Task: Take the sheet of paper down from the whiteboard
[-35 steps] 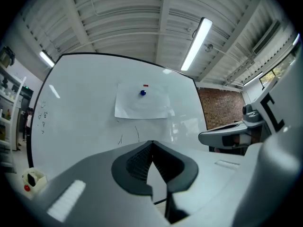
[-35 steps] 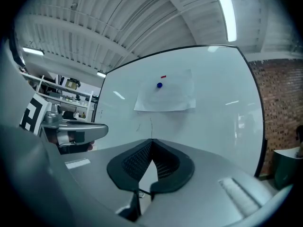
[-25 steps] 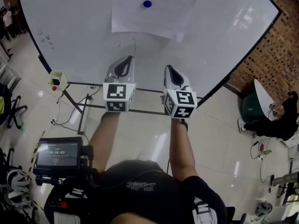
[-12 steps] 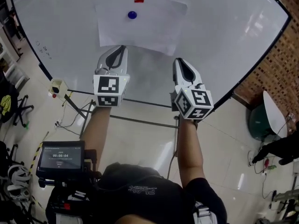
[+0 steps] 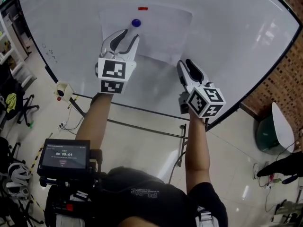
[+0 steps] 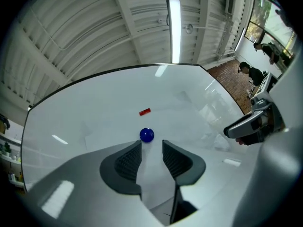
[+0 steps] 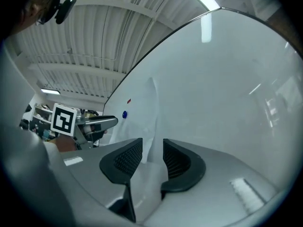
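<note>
A white sheet of paper (image 5: 161, 30) hangs on the whiteboard (image 5: 236, 41), held by a round blue magnet (image 5: 136, 22) and a small red magnet (image 5: 143, 8) above it. My left gripper (image 5: 129, 34) is raised just under the blue magnet (image 6: 147, 135), its jaws opening with only the sheet's face behind the gap. My right gripper (image 5: 185, 63) is at the sheet's lower right corner, jaws opening. In the right gripper view the paper's edge (image 7: 152, 103) runs down in line with the gap of the right gripper (image 7: 152, 150); the pads do not press on it.
The board stands on a metal frame over a tiled floor. A small pale box (image 5: 62, 89) sits at the board's lower left edge. A brick wall (image 5: 289, 84) lies to the right. A screen (image 5: 64, 154) is mounted at my chest.
Both grippers rose toward the sheet, the left up to just below the blue magnet, the right to the lower right corner. Both pairs of jaws went from shut to open.
</note>
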